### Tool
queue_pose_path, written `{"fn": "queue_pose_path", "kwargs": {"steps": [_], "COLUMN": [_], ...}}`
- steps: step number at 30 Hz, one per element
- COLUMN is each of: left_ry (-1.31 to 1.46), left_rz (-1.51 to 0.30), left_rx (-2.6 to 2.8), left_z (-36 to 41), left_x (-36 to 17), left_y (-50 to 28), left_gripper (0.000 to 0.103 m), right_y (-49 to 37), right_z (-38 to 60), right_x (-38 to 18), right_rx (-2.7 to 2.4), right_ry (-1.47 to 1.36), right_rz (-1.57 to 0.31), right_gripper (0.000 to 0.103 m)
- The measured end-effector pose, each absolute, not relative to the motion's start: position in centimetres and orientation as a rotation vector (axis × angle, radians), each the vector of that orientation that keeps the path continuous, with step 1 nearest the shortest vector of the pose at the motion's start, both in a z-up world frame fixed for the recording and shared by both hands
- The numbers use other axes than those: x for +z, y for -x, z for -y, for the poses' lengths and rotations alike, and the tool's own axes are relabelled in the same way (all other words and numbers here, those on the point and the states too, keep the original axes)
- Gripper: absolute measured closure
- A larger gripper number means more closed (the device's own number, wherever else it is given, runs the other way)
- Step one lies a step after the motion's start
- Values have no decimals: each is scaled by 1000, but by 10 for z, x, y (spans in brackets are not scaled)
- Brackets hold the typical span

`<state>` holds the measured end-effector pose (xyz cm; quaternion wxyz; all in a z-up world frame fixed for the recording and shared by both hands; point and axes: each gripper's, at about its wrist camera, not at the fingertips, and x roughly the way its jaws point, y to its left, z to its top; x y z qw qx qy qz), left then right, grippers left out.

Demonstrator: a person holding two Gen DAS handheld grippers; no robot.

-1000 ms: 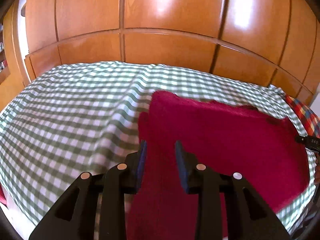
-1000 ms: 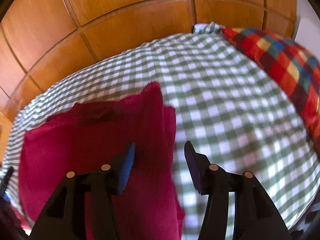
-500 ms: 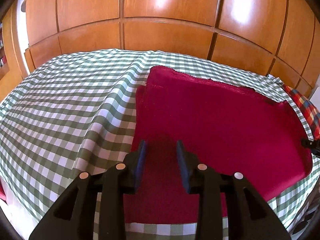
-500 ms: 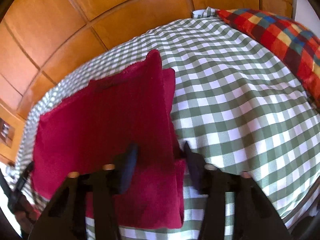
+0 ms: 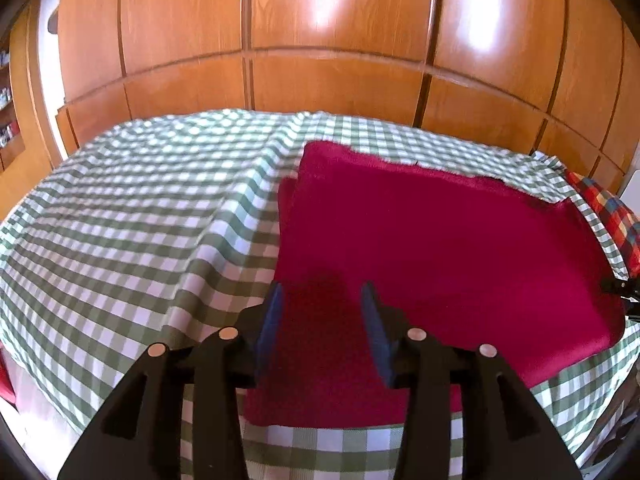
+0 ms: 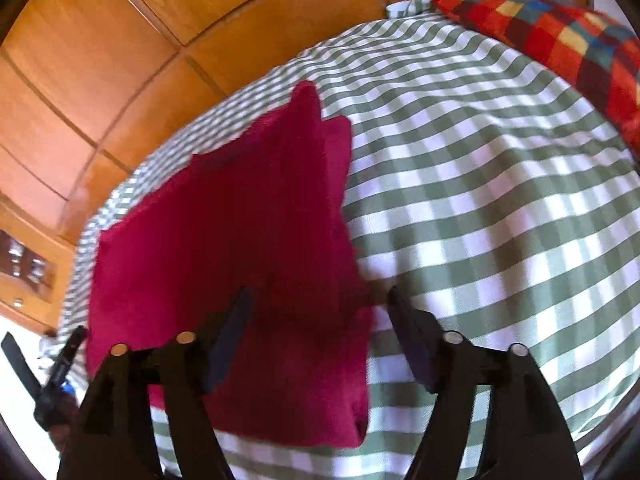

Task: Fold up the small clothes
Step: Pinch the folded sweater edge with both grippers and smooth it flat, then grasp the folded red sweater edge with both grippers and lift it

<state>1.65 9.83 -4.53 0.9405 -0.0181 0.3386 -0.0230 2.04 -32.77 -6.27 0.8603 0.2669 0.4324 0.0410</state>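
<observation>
A dark red folded cloth [image 5: 440, 248] lies flat on a green and white checked bed cover [image 5: 132, 220]. My left gripper [image 5: 322, 298] is open and empty, held above the cloth's near left corner. In the right wrist view the same red cloth [image 6: 240, 240] lies on the checked cover [image 6: 480, 200]. My right gripper [image 6: 318, 302] is open and empty, above the cloth's near right edge. The other gripper's tip [image 6: 60, 364] shows at the far left of that view.
A wooden panelled wardrobe [image 5: 320, 40] stands behind the bed. A cushion with red, yellow and blue checks [image 6: 560, 52] lies at the bed's right end, also seen in the left wrist view [image 5: 608, 208]. The bed's near edge runs below both grippers.
Both grippers have drawn back and up from the red cloth, so more of it and of the near bed edge shows. Both grippers' jaws stand wider than before.
</observation>
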Motion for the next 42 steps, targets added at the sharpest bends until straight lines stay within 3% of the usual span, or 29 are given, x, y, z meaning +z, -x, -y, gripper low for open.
{"fn": "queue_pose_path", "kwargs": {"steps": [16, 20, 28, 36, 42], "left_ry": [-11, -40, -77, -116, -100], "left_rz": [-670, -678, -717, -744, -779], "left_rx": [-134, -157, -203, -224, -236], "left_z": [-53, -39, -10, 7, 4], "left_x": [-23, -24, -32, -43, -52], "left_y": [-7, -9, -22, -31, -39], "left_gripper": [57, 56, 56, 56, 54], "right_y": [-15, -15, -17, -21, -24], "right_z": [333, 333, 330, 313, 296], "right_x": [-83, -84, -84, -78, -54], "right_rx": [281, 301, 343, 337, 347], "right_ry": [-712, -710, -704, -642, -602], "right_rz": [-894, -886, -890, -912, -892], "right_gripper": [32, 46, 56, 78, 83]}}
